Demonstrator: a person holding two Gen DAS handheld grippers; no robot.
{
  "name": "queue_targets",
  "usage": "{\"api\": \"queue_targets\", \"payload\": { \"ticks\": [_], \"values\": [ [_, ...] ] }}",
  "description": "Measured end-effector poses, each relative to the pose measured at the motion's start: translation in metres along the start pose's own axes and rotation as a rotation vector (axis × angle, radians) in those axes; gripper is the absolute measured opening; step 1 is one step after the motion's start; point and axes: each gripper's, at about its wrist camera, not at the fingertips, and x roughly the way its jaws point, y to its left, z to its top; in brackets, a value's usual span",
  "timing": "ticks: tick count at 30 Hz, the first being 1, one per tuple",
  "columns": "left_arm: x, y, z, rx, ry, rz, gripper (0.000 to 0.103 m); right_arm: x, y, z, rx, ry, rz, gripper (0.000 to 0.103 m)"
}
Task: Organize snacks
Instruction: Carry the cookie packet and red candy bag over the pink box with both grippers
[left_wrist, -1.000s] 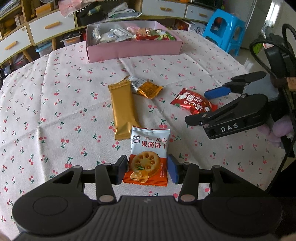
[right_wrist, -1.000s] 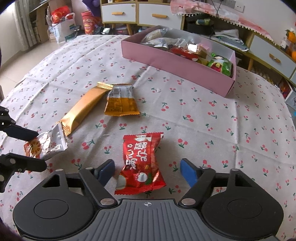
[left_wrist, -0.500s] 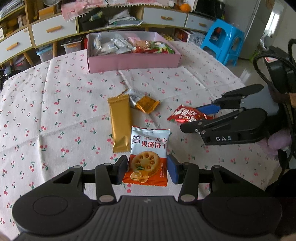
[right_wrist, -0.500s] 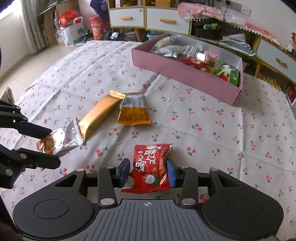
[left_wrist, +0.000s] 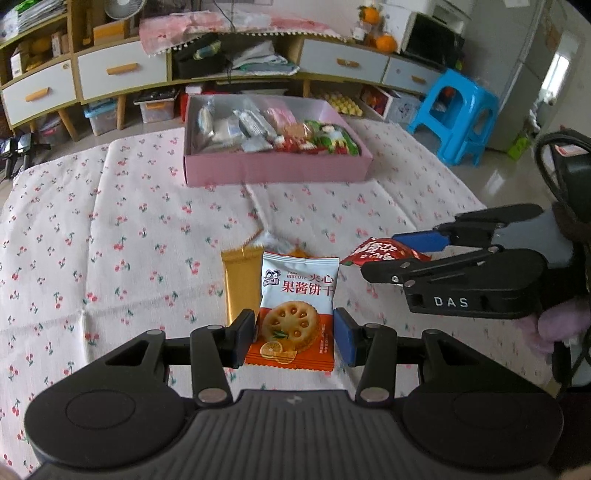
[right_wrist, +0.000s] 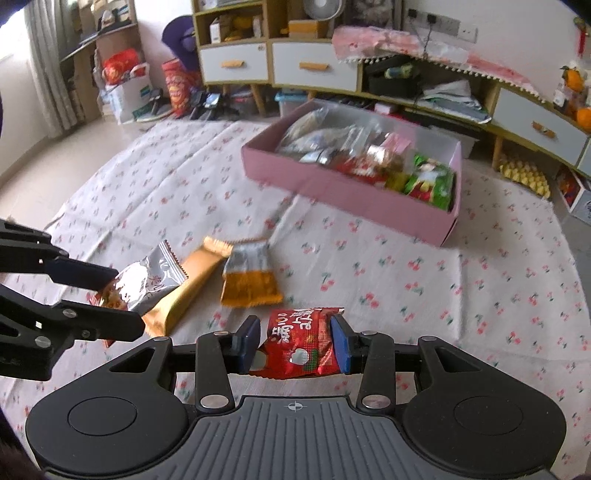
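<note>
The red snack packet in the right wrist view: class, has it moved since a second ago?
Yes. The red snack packet, lying flat on the tablecloth a second ago, is now clamped in the right gripper and lifted clear of it.

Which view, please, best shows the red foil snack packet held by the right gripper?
The right wrist view: the red foil snack packet faces the camera between its pads. The left wrist view shows only its end.

Cherry-print tablecloth (right_wrist: 424, 280) lies bare btwn near packets & pink cardboard box (right_wrist: 343, 192) at table's far edge, w/ open cloth toward left edge; gold foil bar (right_wrist: 184, 291) & orange-silver packet (right_wrist: 249, 280) sit mid-table
</note>
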Motion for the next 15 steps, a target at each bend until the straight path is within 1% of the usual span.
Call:
{"api": "queue_targets", "payload": {
  "ticks": [7,11,12,13,15],
  "values": [
    [0.006,0.004,0.024,-0.05,-0.032,0.016,0.043,-0.007,-0.017,0.022,0.072,-0.035,-0.024,0.04],
    [0.011,0.01,0.043,-0.09,-0.05,0.028,0.043,-0.014,-0.034,0.037,0.152,-0.058,-0.034,0.039],
    [0.013,0.011,0.048,-0.101,-0.058,0.03,0.043,-0.015,-0.04,0.042,0.178,-0.067,-0.032,0.033],
    [0.014,0.012,0.054,-0.107,-0.066,0.03,0.043,-0.016,-0.045,0.047,0.201,-0.075,-0.027,0.02],
    [0.019,0.013,0.063,-0.108,-0.08,0.031,0.043,-0.017,-0.057,0.056,0.258,-0.085,-0.009,0.021]
  ]
}}
